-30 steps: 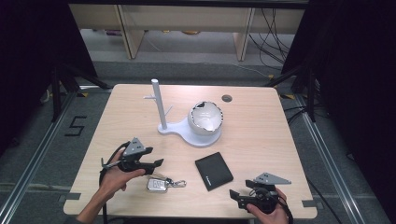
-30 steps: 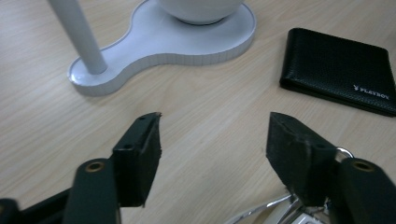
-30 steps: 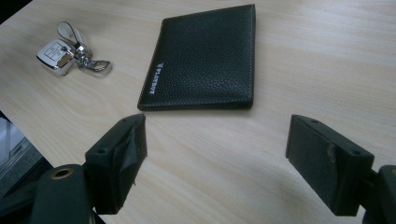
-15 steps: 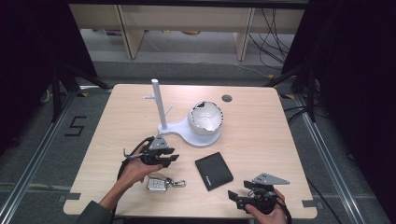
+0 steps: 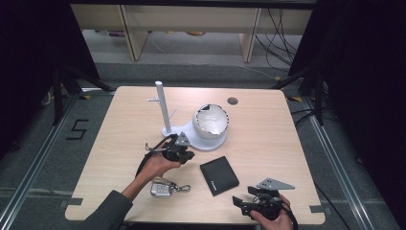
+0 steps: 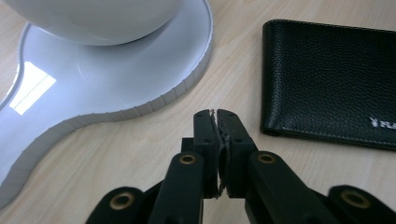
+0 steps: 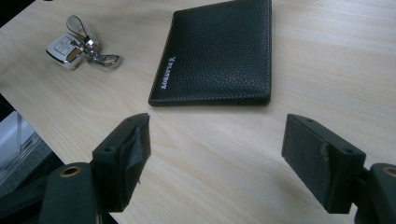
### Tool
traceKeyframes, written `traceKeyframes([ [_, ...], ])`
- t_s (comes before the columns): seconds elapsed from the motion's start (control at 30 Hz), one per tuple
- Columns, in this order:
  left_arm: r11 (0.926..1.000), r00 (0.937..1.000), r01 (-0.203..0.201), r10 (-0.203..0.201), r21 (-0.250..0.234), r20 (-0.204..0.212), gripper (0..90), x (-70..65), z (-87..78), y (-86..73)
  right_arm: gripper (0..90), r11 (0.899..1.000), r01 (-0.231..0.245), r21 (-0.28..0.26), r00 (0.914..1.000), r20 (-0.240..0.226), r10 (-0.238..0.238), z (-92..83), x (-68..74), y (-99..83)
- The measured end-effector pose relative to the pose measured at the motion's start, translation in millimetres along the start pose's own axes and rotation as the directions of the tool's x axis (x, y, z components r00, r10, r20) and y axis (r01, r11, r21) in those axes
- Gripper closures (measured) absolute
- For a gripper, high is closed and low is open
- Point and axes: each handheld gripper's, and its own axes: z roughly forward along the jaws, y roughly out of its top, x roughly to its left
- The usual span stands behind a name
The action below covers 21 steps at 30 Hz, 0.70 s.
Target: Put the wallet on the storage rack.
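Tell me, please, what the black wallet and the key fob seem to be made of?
The wallet looks like black leather or imitation: pebbled grain, pale edge stitching, stamped lettering. The key fob looks like shiny silver metal or chromed plastic, with bright reflections and a metal clasp.

Left claw [image 6: 215, 114] has just closed empty; right claw [image 7: 217, 154] gapes wide.

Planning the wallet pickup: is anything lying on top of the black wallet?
Nothing lies on the black wallet; its leather top is bare in all three views. It lies flat on the table, so what is beneath it is covered.
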Motion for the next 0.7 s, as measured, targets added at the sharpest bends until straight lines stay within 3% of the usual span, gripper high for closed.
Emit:
traceKeyframes([
  [0.13, 0.9995, 0.9996, -0.019, 0.018, 0.024, 0.02, 89.0, -5.2, 13.8, 8.3, 24.7, 1.0, -0.009, -0.001, 0.9996, -0.025, 0.009, 2.8, -0.2, -0.9],
  [0.4, 0.9966, 0.9977, -0.051, 0.048, 0.064, 0.047, 89.3, -12.0, 28.2, 23.7, 24.7, 1.0, -0.001, 0.015, 1.0, -0.004, 0.001, 1.7, 0.0, -0.8],
  [0.7, 0.994, 0.9967, -0.047, 0.04, 0.099, 0.071, 89.4, -15.6, 42.8, 30.6, 24.7, 1.0, -0.007, 0.029, 0.9996, -0.027, 0.008, 3.6, -0.1, -1.5],
])
